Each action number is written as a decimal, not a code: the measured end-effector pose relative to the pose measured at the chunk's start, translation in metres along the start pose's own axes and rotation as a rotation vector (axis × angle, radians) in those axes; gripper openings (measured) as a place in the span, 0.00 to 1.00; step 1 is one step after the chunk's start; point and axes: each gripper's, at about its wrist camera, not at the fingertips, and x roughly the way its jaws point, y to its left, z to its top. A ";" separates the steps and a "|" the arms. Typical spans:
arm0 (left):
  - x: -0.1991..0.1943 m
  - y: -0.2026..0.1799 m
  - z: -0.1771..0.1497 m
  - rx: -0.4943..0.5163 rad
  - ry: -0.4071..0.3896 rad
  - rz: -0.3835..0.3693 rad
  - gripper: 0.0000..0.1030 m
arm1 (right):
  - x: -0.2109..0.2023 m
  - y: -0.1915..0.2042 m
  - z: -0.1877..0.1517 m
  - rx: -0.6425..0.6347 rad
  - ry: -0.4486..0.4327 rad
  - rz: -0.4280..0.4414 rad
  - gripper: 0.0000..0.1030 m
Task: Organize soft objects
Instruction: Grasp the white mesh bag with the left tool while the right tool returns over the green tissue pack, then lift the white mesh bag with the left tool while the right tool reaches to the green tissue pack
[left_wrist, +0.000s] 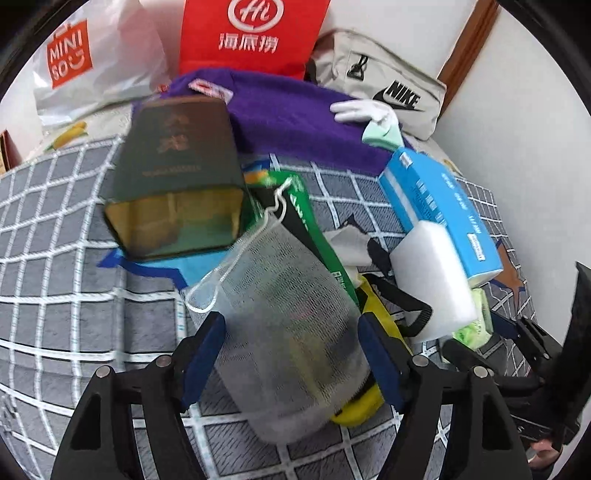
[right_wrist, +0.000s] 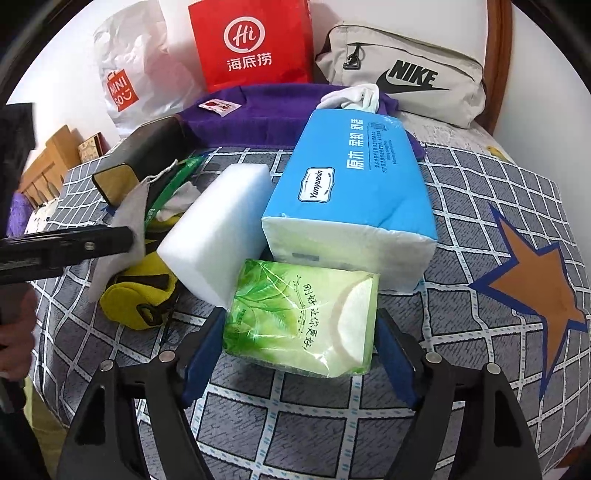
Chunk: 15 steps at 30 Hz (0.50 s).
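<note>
A bed covered in a grey checked sheet (right_wrist: 461, 177) holds a jumble of soft goods. The left gripper (left_wrist: 291, 354) has its blue-padded jaws set either side of a white mesh bag (left_wrist: 288, 317), which lies over a yellow pouch (left_wrist: 373, 314) and a green packet (left_wrist: 314, 221); whether the pads press the bag cannot be told, though its drawstring end hangs free beyond them. The right gripper (right_wrist: 299, 354) straddles a green tissue pack (right_wrist: 303, 317) lying on the sheet, its jaws spread wide with the pads just beside the pack's sides, apparently not squeezing it. Touching the pack behind are a white foam block (right_wrist: 218, 229) and a blue tissue pack (right_wrist: 354, 184). A dark green box (left_wrist: 177, 184) lies tipped at the left. Farther back sit a purple towel (left_wrist: 295, 122), a white glove (left_wrist: 362, 109), a red bag (right_wrist: 251, 44), a Miniso bag (left_wrist: 92, 59) and a beige Nike bag (right_wrist: 406, 74) against the wall.
</note>
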 end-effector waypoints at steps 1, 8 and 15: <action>0.002 0.001 -0.001 -0.008 -0.002 -0.004 0.70 | 0.000 0.000 0.000 -0.001 0.002 0.000 0.74; -0.009 0.010 -0.007 -0.002 -0.044 -0.065 0.40 | -0.001 -0.003 -0.002 0.002 0.012 -0.006 0.74; -0.029 0.013 -0.017 0.032 -0.076 -0.059 0.24 | -0.003 0.001 -0.004 -0.018 0.012 -0.023 0.74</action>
